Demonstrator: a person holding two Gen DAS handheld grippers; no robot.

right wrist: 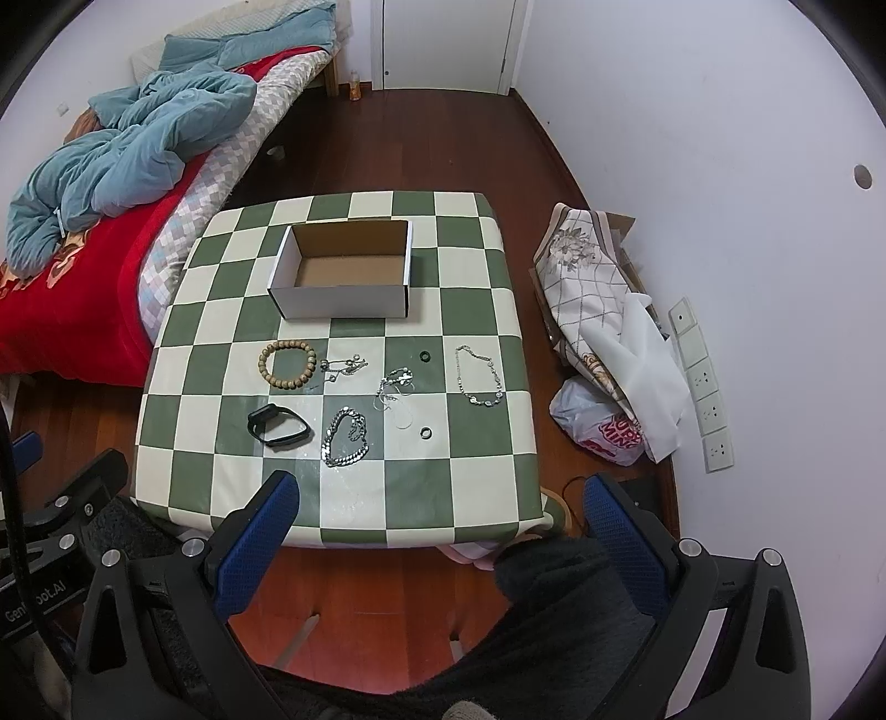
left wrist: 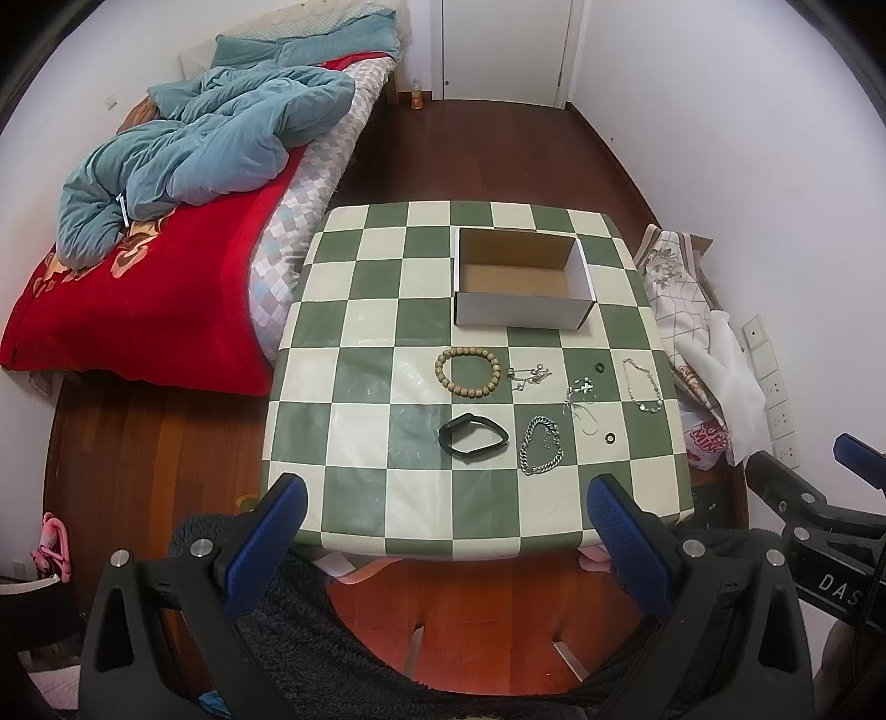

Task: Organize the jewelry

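An empty white cardboard box [left wrist: 523, 311] [right wrist: 343, 303] stands at the far side of the green-and-cream checked table [left wrist: 432, 504] [right wrist: 404, 487]. In front of it lie a wooden bead bracelet [left wrist: 467, 370] [right wrist: 286, 359], a black wristband [left wrist: 472, 437] [right wrist: 278, 425], a thick silver chain [left wrist: 541, 446] [right wrist: 345, 437], thin silver chains [left wrist: 581, 401] [right wrist: 394, 390], a silver bracelet [left wrist: 642, 385] [right wrist: 479, 376] and two small dark rings [left wrist: 611, 437] [right wrist: 425, 432]. My left gripper [left wrist: 448, 518] and right gripper [right wrist: 443, 515] are both open and empty, held back at the table's near edge.
A bed [left wrist: 166, 266] with a red blanket and blue quilt stands left of the table. Bags and cloth [right wrist: 603, 310] lie on the floor at the right by the wall. A white door [left wrist: 504, 50] is at the back.
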